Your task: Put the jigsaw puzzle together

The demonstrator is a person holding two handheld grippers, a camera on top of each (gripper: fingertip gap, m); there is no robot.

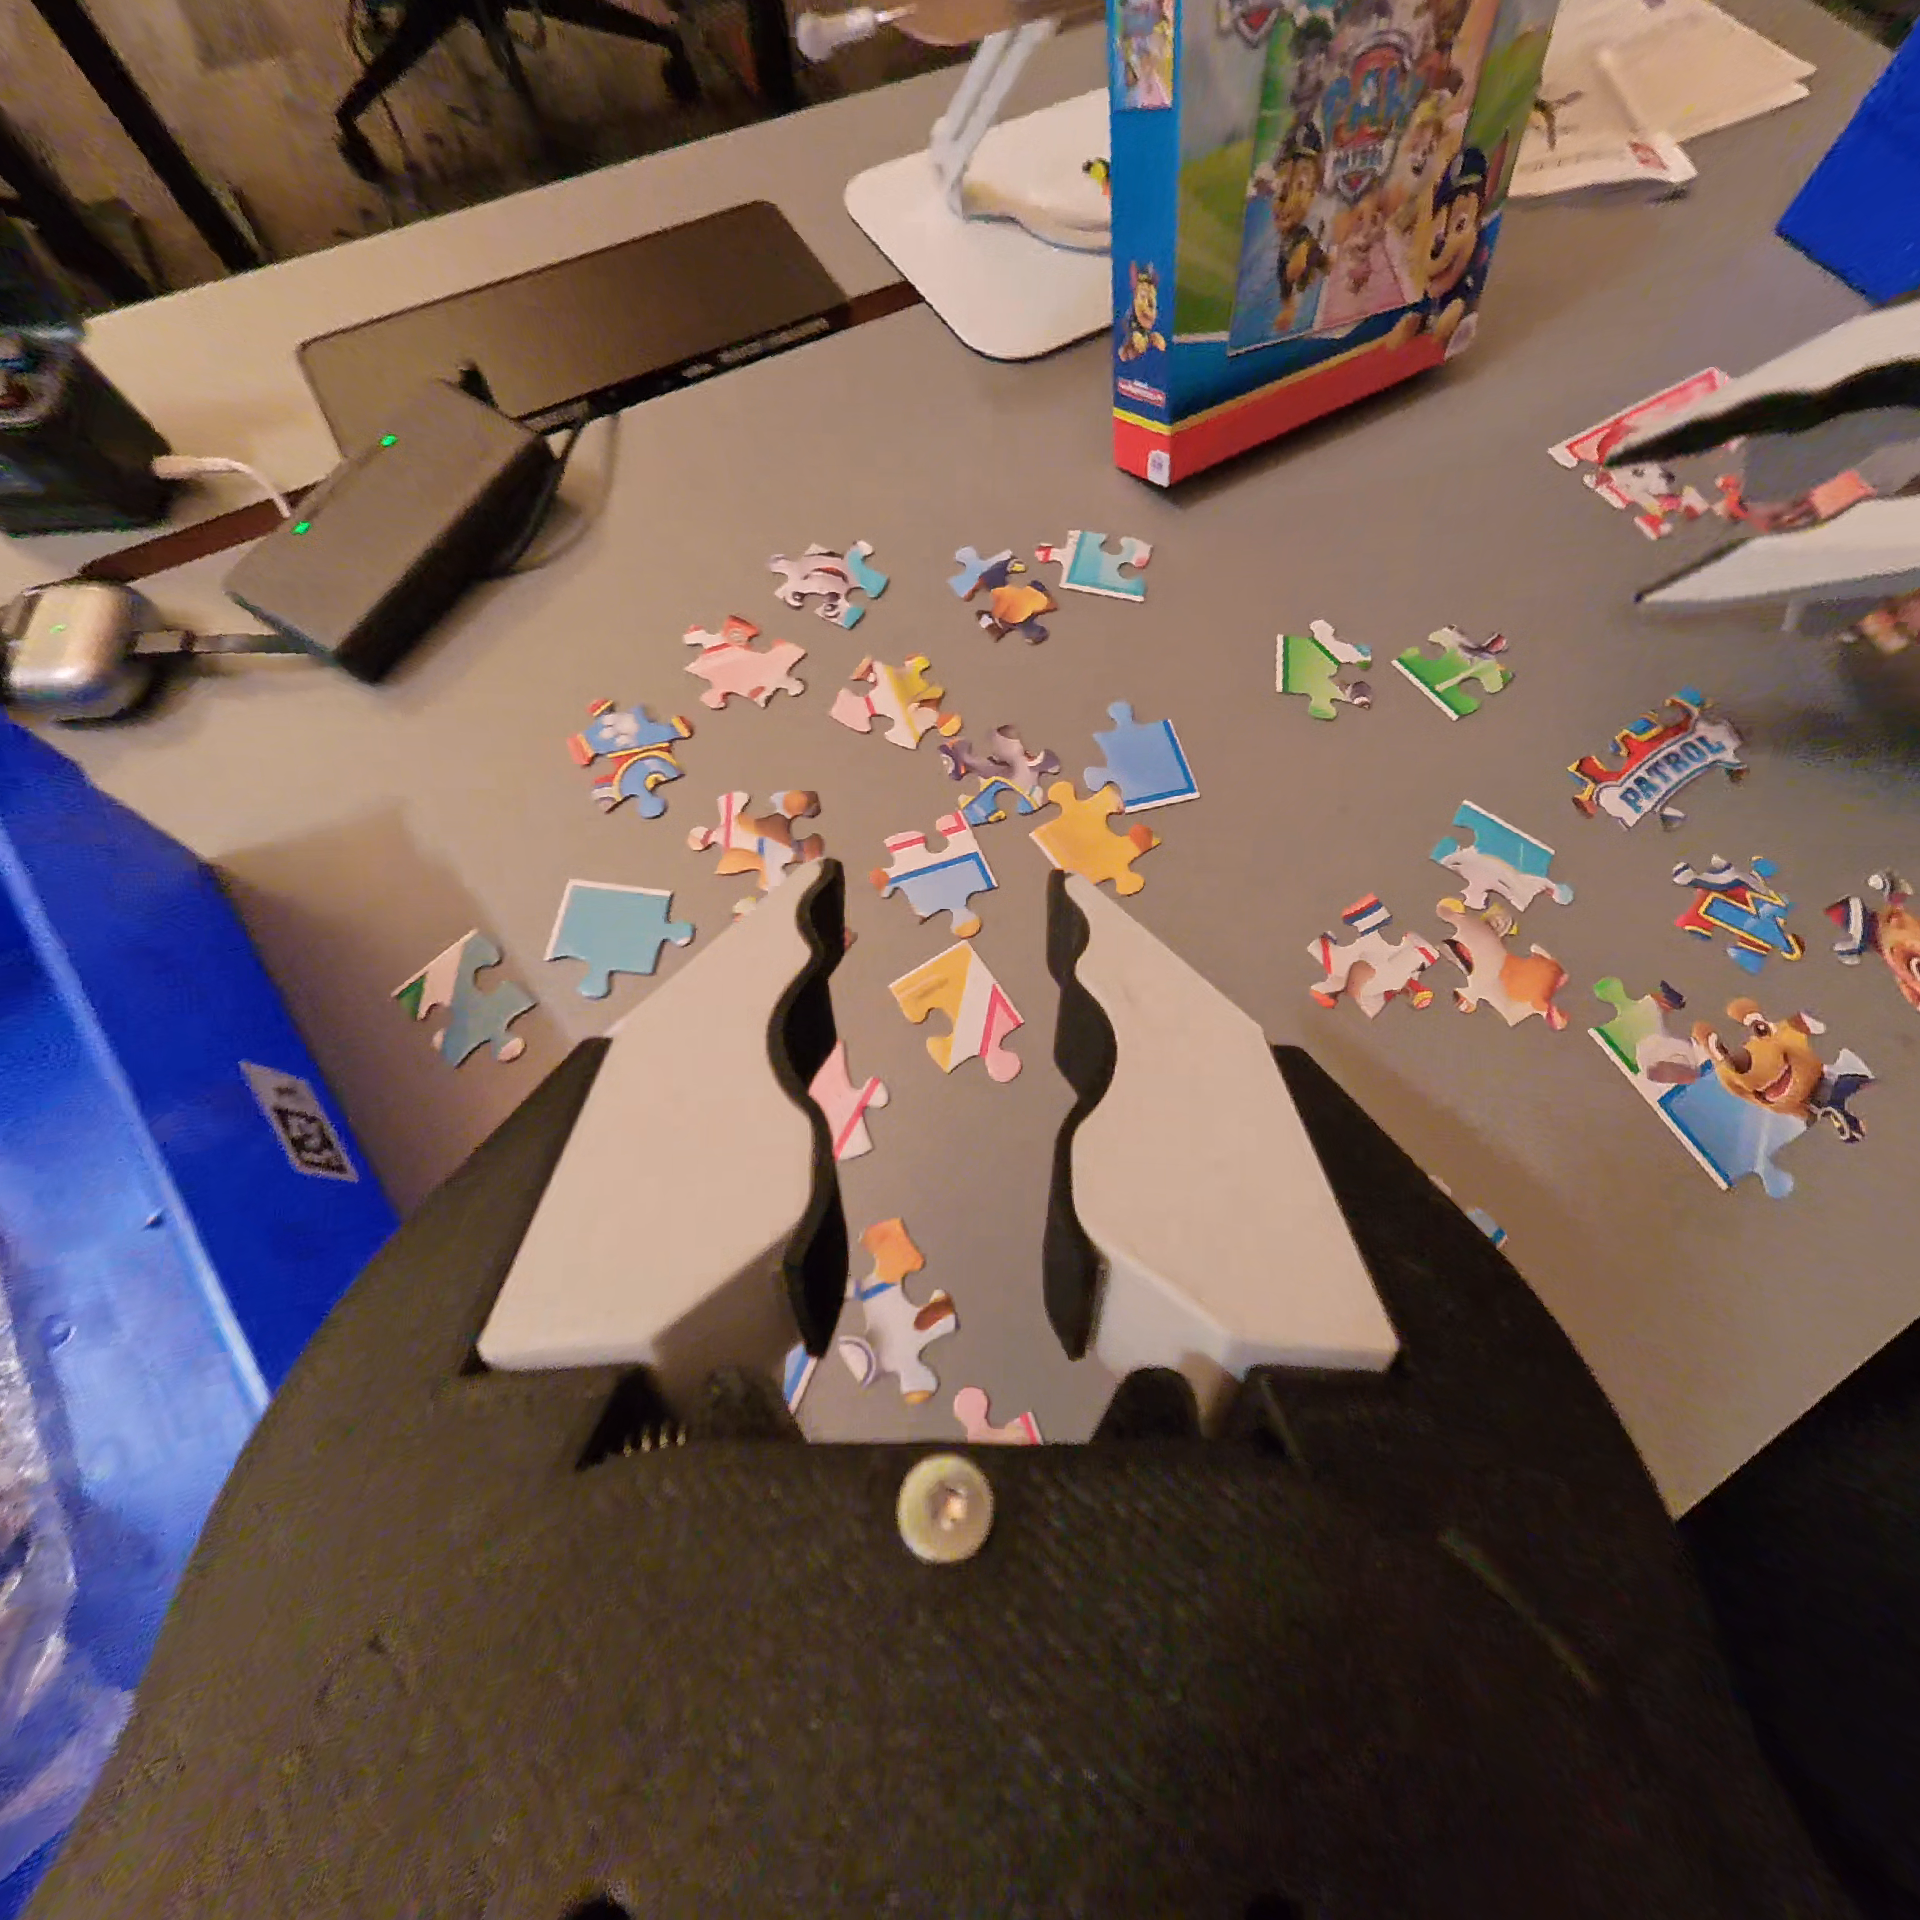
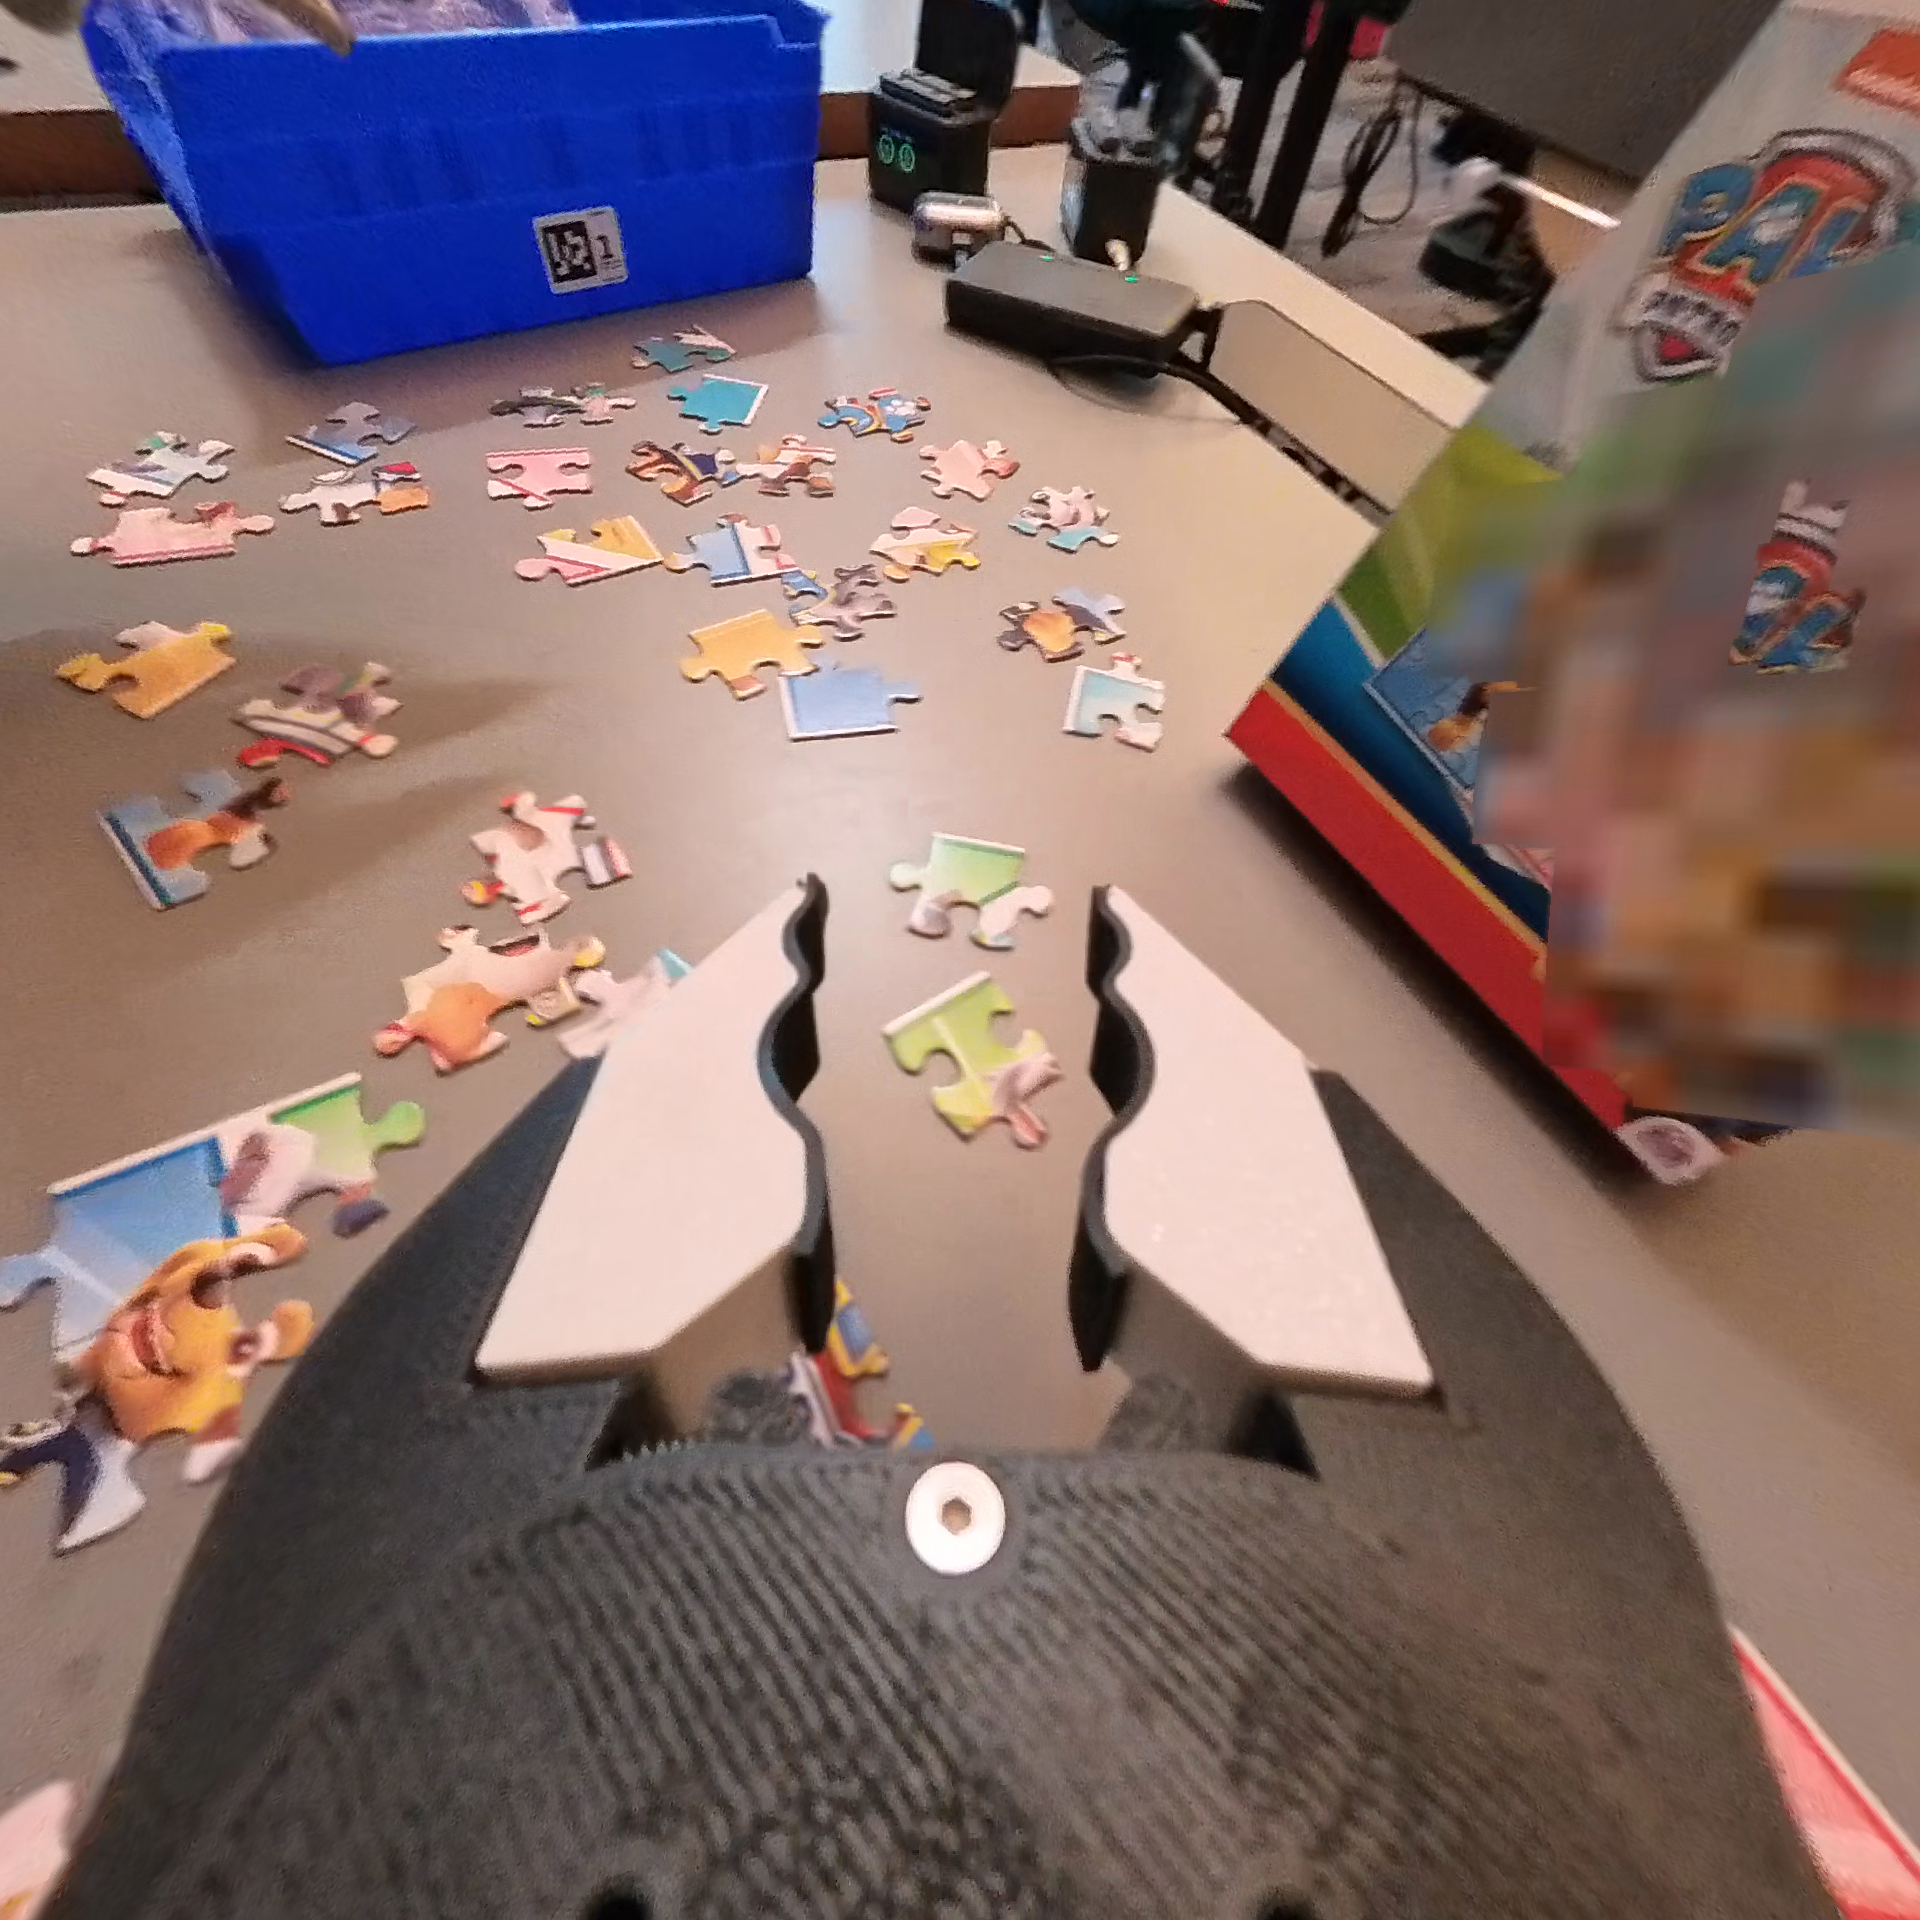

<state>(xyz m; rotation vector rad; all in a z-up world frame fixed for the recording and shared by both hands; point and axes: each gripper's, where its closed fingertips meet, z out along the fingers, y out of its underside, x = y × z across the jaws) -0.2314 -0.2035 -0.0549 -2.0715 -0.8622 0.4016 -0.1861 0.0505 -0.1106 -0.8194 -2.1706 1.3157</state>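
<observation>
the grey bench (image 1: 1299, 540) is carrying a standing puzzle box (image 1: 1309, 239) and loose puzzle pieces. the right tongs (image 2: 956, 894) are hanging released over two green pieces (image 2: 971, 1055), where a low sweep could be scattering them or nudging the box over. the left tongs (image 1: 945, 878), released and empty, are hovering above a yellow piece (image 1: 961, 1003) lying flat, likely to be slipping from any pinch.

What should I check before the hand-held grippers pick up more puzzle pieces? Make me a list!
1. Left hand-held gripper open, holding nothing: ok.
2. Right hand-held gripper open, holding nothing: ok.
3. Green puzzle pieces lie flat under the right one's open fingers: ok.
4. Yellow-and-pink piece lies flat under the left one's open fingers: ok.
5. Puzzle box standing upright: ok.
6. All pieces present: cannot tell.
</observation>
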